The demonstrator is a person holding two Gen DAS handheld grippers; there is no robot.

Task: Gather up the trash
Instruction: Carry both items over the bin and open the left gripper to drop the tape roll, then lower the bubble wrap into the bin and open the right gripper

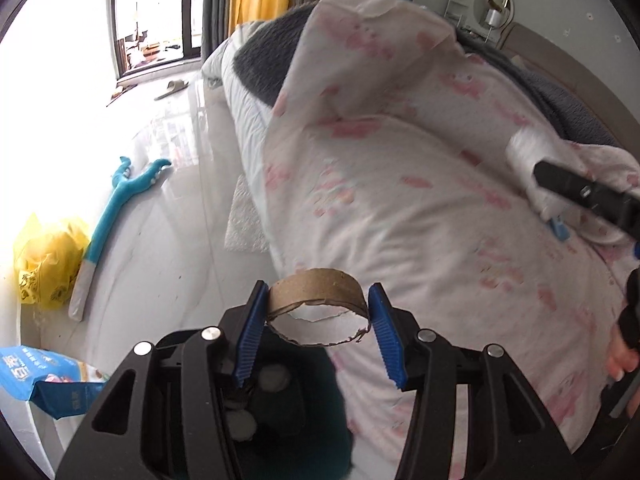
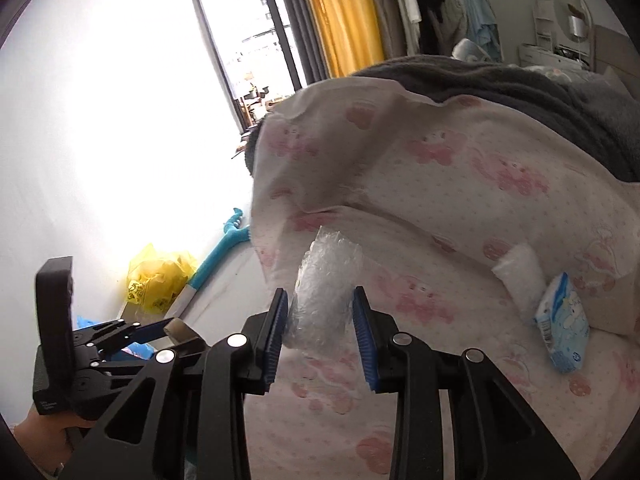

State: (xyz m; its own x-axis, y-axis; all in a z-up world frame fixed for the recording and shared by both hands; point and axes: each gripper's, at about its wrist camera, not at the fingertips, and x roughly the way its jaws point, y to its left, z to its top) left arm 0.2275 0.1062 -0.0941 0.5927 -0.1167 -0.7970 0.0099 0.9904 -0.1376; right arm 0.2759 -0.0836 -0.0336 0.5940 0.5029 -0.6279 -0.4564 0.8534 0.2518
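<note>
My left gripper (image 1: 318,312) is shut on a torn brown cardboard ring (image 1: 318,300), held above a dark bin (image 1: 304,420) that holds some white scraps. My right gripper (image 2: 320,312) is shut on a clear bubble-wrap piece (image 2: 324,292) above the pink-patterned quilt (image 2: 440,184). The left gripper with the ring also shows at the left of the right wrist view (image 2: 168,330). A white wad (image 2: 520,276) and a blue tissue pack (image 2: 562,328) lie on the quilt at right. The right gripper's finger (image 1: 580,192) shows in the left wrist view by white trash (image 1: 524,152).
The bed with a grey blanket (image 2: 520,92) fills the right. On the floor lie a yellow plastic bag (image 1: 48,260), a teal long-handled tool (image 1: 116,208), a blue bag (image 1: 44,380) and a white bubble sheet (image 1: 244,220). A glass door (image 1: 160,12) stands beyond.
</note>
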